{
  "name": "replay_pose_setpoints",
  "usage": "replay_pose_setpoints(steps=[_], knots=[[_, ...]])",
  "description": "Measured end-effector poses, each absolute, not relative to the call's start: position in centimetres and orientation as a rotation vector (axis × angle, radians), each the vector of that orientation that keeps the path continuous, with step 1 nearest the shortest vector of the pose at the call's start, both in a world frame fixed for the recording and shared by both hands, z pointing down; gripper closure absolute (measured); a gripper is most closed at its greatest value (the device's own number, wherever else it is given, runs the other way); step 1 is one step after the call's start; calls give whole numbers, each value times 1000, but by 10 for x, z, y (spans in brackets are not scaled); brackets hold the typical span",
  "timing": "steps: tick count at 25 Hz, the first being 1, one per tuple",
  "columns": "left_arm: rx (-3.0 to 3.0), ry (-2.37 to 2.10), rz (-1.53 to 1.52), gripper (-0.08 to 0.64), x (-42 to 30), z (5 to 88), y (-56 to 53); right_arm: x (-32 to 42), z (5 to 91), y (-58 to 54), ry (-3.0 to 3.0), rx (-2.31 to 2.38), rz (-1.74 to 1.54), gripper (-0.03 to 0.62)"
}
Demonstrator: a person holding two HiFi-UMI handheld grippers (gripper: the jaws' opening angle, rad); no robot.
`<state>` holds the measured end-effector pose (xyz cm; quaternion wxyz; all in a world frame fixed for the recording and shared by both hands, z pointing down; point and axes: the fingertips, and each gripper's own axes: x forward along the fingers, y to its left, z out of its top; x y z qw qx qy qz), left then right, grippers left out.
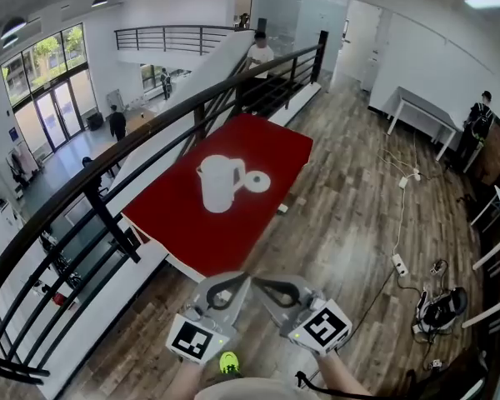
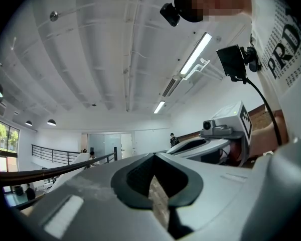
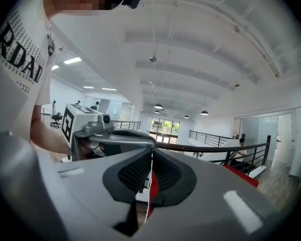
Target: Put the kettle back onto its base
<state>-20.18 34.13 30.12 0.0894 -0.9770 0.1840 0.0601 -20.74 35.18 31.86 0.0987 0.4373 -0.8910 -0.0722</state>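
A white kettle (image 1: 219, 182) stands upright on a red table (image 1: 275, 144), its handle on the right. Its round white base (image 1: 257, 182) lies just to the kettle's right, with nothing on it. Both grippers are low in the head view, well short of the table and over the wooden floor. My left gripper (image 1: 243, 280) and right gripper (image 1: 260, 282) point inward, tips nearly meeting. In the left gripper view the left gripper (image 2: 153, 155) has its jaws together and empty. The right gripper (image 3: 151, 150) is likewise shut on nothing in its own view.
A black railing (image 1: 150, 127) runs along the table's left side above a lower floor. White cables and a power strip (image 1: 398, 264) lie on the wooden floor at right, near a dark bag (image 1: 440, 310). A white table (image 1: 421, 111) and people stand farther back.
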Motion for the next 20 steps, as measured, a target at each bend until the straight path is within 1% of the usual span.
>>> replay_pose_setpoints(steps=[10,20], knots=[[-2875,494,168,568,-207,306,289,-213,324,300,-2570,1332,-220,591],[-2880,553,128,568,-177,314,247,-184,334,259,-2589,1319,-174,594]])
